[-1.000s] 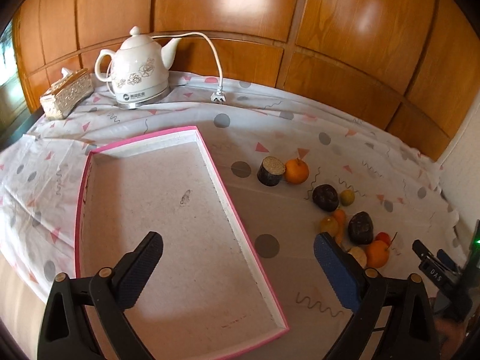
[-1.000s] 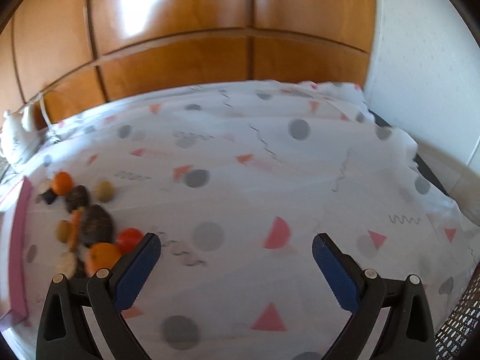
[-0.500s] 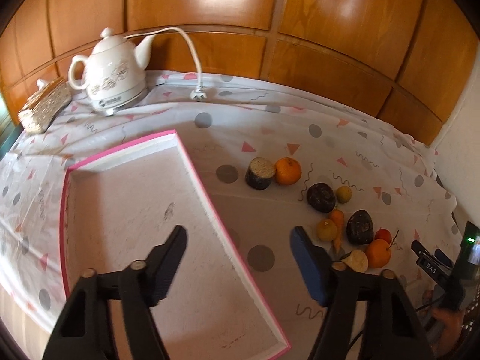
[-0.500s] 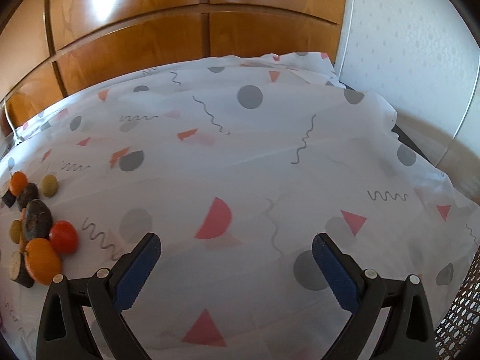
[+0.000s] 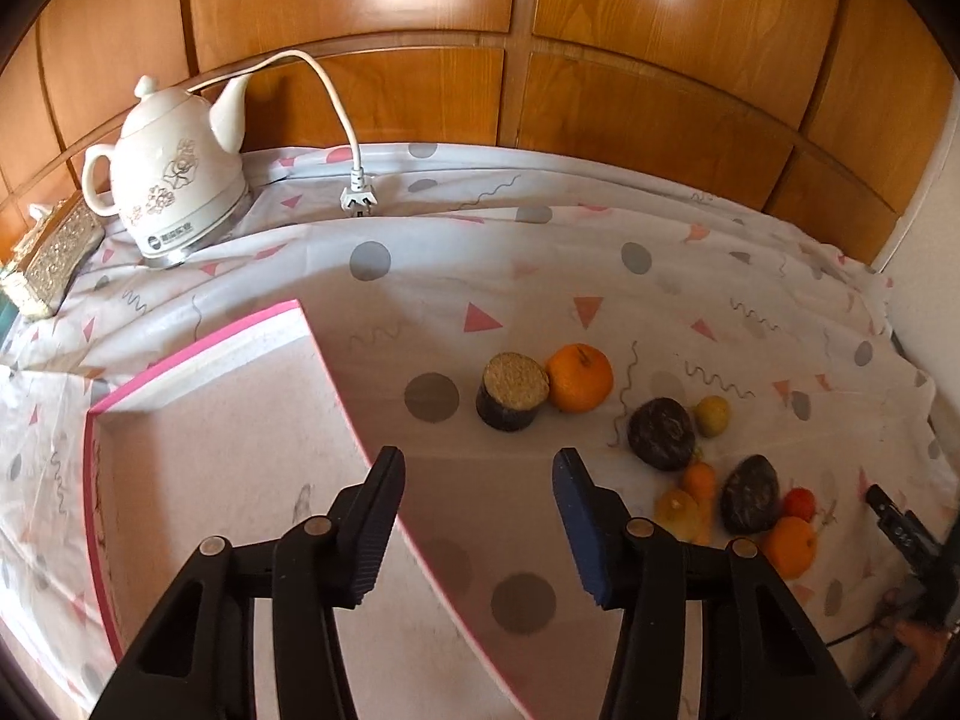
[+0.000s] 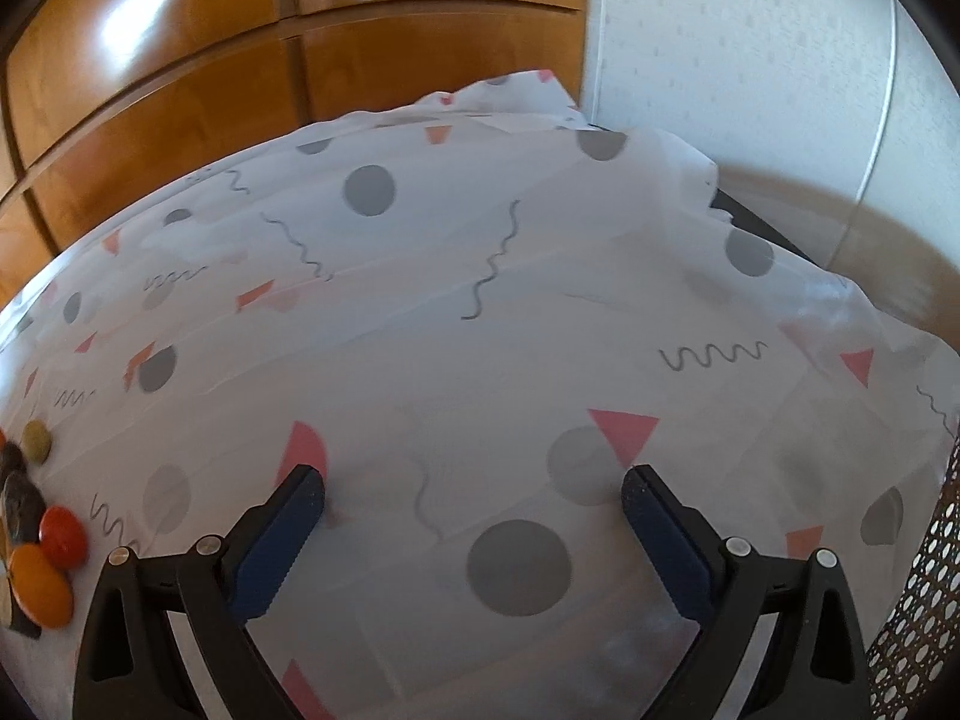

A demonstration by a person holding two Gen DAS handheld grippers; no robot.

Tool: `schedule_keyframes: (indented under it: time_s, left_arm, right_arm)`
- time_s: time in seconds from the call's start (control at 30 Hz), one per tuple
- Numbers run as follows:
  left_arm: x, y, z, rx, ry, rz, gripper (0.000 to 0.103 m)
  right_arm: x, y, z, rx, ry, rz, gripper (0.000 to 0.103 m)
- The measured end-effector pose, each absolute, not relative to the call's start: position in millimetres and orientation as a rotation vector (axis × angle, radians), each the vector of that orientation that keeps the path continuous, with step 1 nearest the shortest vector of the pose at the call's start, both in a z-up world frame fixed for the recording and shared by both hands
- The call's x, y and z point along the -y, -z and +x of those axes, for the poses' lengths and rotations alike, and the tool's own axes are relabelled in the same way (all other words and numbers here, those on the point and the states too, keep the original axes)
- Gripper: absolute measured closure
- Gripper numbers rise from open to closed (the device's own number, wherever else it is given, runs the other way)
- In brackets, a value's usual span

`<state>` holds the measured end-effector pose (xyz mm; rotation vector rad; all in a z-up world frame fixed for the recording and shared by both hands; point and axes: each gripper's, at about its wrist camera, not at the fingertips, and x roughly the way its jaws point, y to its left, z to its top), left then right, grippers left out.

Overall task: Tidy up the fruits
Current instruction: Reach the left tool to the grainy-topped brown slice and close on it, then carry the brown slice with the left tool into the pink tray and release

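A pink-rimmed tray point(image 5: 204, 342) lies on the patterned cloth at the left. Right of it sit several fruits: a dark round piece with a tan top point(image 5: 513, 399), an orange point(image 5: 580, 377), a dark fruit point(image 5: 661, 433), a small yellow one point(image 5: 712, 416), and a cluster further right with another dark fruit point(image 5: 750, 501) and an orange point(image 5: 789, 546). My left gripper point(image 5: 477, 465) hovers over the tray's right rim, its jaws closing with nothing between them. My right gripper point(image 6: 474, 489) stands open over bare cloth; a red fruit point(image 6: 60, 536) and an orange point(image 6: 39, 585) sit at its far left.
A white teapot point(image 5: 174, 186) with a cord and plug point(image 5: 358, 199) stands at the back left beside an ornate tissue box point(image 5: 48, 252). Wooden panels run behind. A white wall point(image 6: 750, 60) and a perforated black basket point(image 6: 924, 612) bound the right end of the table.
The left gripper's jaws have narrowed and it has shifted right, toward the fruits. The right gripper has swung right, so the fruits have slid to its left edge.
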<state>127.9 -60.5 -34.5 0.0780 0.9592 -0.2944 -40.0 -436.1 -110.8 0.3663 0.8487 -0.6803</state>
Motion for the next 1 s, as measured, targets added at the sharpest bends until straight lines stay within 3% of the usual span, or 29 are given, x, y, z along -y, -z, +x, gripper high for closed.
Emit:
schedule_keyframes:
  time_s: [0.5, 0.63, 1.0]
  left_arm:
    - [104, 75, 174, -1.023, 0.376, 0.255, 0.053]
    - [108, 81, 180, -1.025, 0.382, 0.250, 0.067]
    - [77, 53, 157, -0.971, 0.383, 0.091, 0.067]
  right_arm:
    - [436, 115, -38, -0.834, 0.695, 0.369, 0.000]
    - [436, 115, -38, -0.834, 0.696, 0.366, 0.000]
    - [436, 114, -38, -0.836, 0.695, 0.364, 0.000]
